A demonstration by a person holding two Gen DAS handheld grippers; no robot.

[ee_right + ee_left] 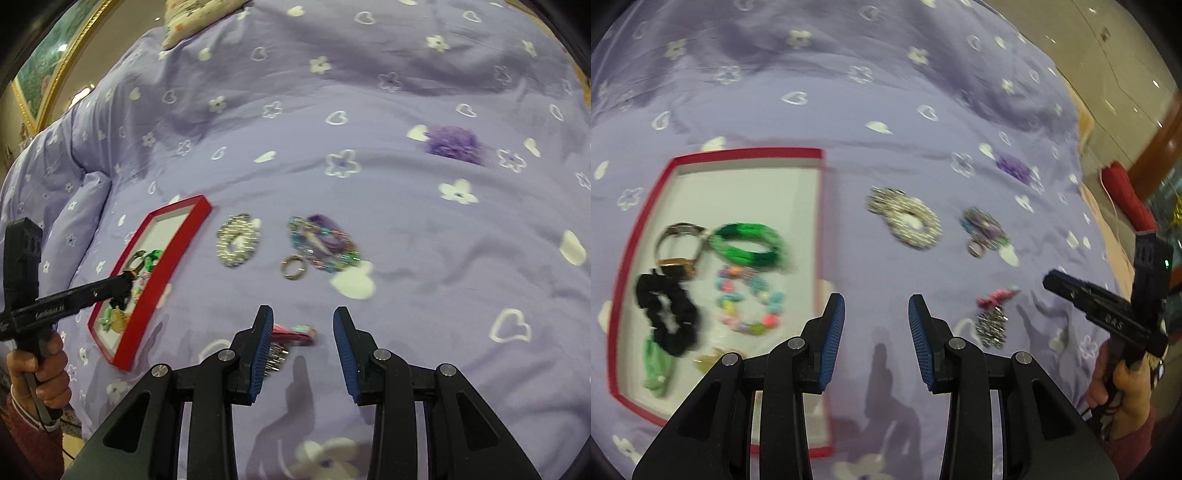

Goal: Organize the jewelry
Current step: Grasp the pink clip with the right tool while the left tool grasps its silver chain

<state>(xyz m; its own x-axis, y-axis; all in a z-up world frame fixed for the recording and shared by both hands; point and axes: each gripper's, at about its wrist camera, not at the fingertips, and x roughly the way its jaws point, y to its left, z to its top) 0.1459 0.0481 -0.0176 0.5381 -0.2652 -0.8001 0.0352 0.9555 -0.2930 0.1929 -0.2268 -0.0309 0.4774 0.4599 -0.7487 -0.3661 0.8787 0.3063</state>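
- The red-rimmed tray (pixel 750 153) sits on the left of the bed, and it is already partly filled: a green bangle (pixel 750 242), a black scrunchie (pixel 666 314), a pastel bead bracelet (pixel 750 302), a watch-like band (pixel 677 245) and a pale green piece (pixel 655 369) at its near end all lie inside it.
- Still out on the cover, to the right of the tray, are a silver beaded bracelet (pixel 905 218), then a purple and teal beaded bundle (pixel 984 229) with a metal ring (pixel 293 267) just beside it.
- Nearer to us lies a pink-topped piece with a silvery cluster (pixel 991 317), and far off to the right a fluffy purple scrunchie (pixel 452 144).
- So I'd judge the job roughly half done: about five things in, four or five left loose.
- The left gripper (pixel 876 332) hangs over the bare cover just right of the tray's edge, its tongs spread and holding nothing.
- The right gripper (pixel 303 343) hovers low over the pink-topped piece, tongs spread wide, with that piece lying by its left blue pad (pixel 262 350); nothing is pinched. That looks like the next thing to go.
- Everything rests on a lilac bedspread (pixel 369 92) printed with white hearts and flowers, soft and rumpled, so small pieces may sink into folds.
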